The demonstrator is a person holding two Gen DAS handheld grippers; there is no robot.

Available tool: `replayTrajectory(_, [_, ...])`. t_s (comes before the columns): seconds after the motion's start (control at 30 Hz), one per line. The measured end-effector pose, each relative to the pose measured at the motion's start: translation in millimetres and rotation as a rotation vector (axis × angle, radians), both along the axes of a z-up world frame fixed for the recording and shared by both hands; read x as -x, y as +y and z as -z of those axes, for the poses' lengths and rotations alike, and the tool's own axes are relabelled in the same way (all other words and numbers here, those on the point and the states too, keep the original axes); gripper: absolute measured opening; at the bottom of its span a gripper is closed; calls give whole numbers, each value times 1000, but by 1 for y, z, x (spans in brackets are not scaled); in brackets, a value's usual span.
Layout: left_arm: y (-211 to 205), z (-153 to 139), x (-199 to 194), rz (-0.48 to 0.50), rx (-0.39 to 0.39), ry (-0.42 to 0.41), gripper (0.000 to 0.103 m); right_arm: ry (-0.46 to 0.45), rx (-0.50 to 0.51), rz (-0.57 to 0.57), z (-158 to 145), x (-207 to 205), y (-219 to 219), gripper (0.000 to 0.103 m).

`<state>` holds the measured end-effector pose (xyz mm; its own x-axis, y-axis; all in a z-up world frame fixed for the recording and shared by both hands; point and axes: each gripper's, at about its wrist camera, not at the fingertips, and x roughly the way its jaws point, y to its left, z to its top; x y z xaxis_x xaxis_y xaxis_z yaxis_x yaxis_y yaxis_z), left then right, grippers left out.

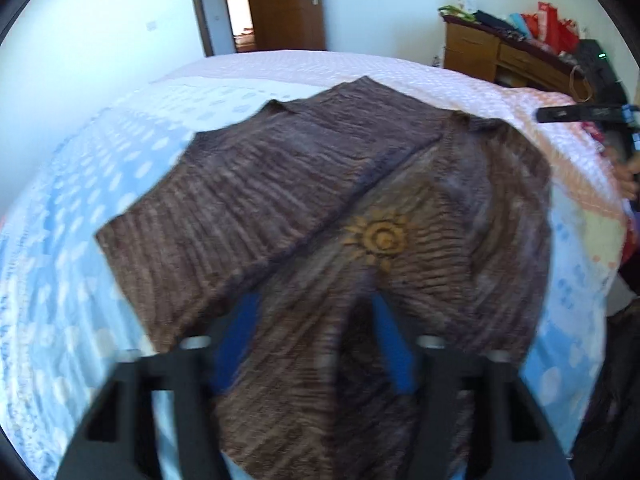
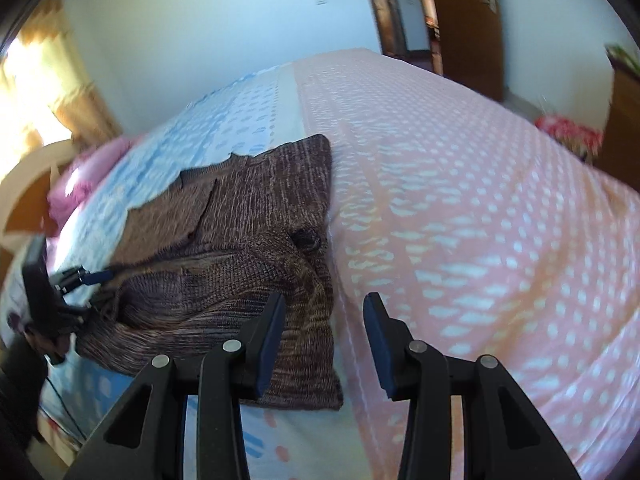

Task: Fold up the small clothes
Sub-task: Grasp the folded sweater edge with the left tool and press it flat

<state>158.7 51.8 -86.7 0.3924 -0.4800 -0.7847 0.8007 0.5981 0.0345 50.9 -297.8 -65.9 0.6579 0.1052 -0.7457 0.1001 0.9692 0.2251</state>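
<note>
Your left tongs [image 1: 316,344] point forward and down over the near edge of the brown knit sweater [image 1: 320,208]. The blue pads [image 1: 236,344] stand wide apart, with sweater fabric lying between and over the gap; blur hides whether they pinch it, so you cannot tell a grip from here. In the right wrist view the same tongs [image 2: 86,280] sit at the sweater's left edge, touching the bunched fabric.

The sweater lies on the bed [image 1: 120,168], spread across the blue dotted part of the cover, its right edge along the seam where the pink dotted part begins. One sleeve is folded across the body; a yellow sun emblem [image 1: 378,238] faces up near the middle.

Your right tongs [image 2: 324,332] are level, aimed along the bed, fingers wide apart and empty. The left finger [image 2: 272,340] overlaps the sweater's near right corner; the right finger is over pink cover.
</note>
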Motion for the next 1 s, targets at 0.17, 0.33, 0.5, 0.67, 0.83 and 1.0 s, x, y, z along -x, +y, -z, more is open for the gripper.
replayTrajectory(0.17, [-10, 4, 8, 14, -32, -31, 31, 20, 154, -184, 4, -42, 38, 42])
replayTrajectory(0.33, [-10, 3, -2, -27, -45, -31, 59, 87, 366, -322, 33, -68, 77, 42])
replayTrajectory(0.5, [-7, 5, -2, 7, 14, 43, 23, 76, 305, -264, 35, -74, 70, 3])
replayTrajectory(0.67, [0, 4, 8, -36, 94, 74, 10, -23, 210, -138, 4, -47, 45, 3])
replayTrajectory(0.83, [34, -7, 12, -154, 275, 134, 9, -81, 139, -11, -14, -20, 21, 3])
replayTrajectory(1.0, [38, -2, 12, -191, 258, 156, 9, -48, 74, 26, -1, -20, 14, 3])
